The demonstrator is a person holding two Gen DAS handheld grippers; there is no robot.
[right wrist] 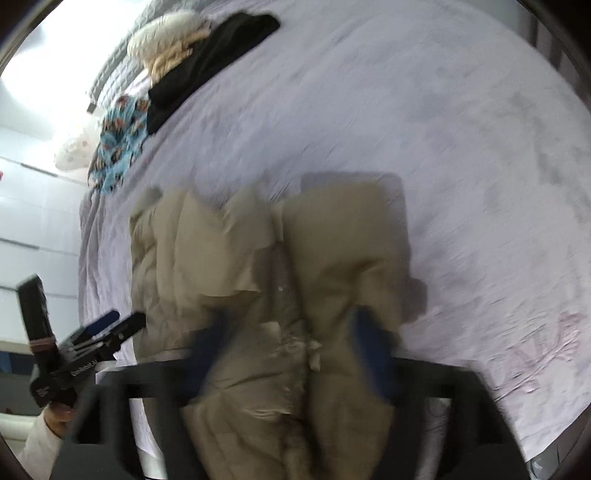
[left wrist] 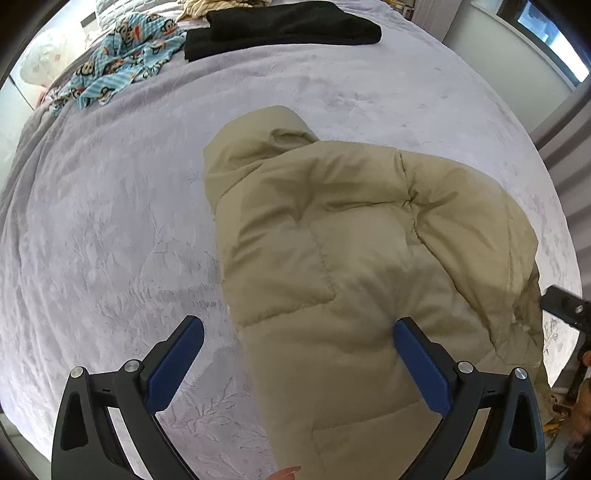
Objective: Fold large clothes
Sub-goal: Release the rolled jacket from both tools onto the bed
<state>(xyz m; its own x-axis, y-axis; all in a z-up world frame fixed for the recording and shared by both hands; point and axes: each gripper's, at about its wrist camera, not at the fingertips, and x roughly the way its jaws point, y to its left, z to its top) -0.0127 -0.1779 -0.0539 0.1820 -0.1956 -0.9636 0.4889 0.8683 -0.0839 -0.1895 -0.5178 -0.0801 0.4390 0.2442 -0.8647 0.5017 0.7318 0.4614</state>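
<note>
- Left wrist view: the left tongs (left wrist: 298,343) hang spread wide over the near edge of the beige puffer jacket (left wrist: 354,236), pinching nothing; one blue pad sits over the blanket, the other over the jacket.
- Right wrist view, blurred: the right tongs (right wrist: 291,350) stand spread, with a bunched part of the jacket (right wrist: 229,258) between the pads; I cannot tell whether they touch it.
- The jacket lies on the bed's pale lilac blanket (left wrist: 110,229), hood (left wrist: 255,147) pointing away, a sleeve folded across its back.
- Well apart, at the bed's far end, lie folded black clothes (left wrist: 284,29), just beside a crumpled blue cartoon-print garment (left wrist: 122,62) and a cream knitted piece (left wrist: 218,5).
- Nothing lies between the jacket and those piles but bare blanket.
- A fingertip (left wrist: 288,472) shows at the bottom edge.
</note>
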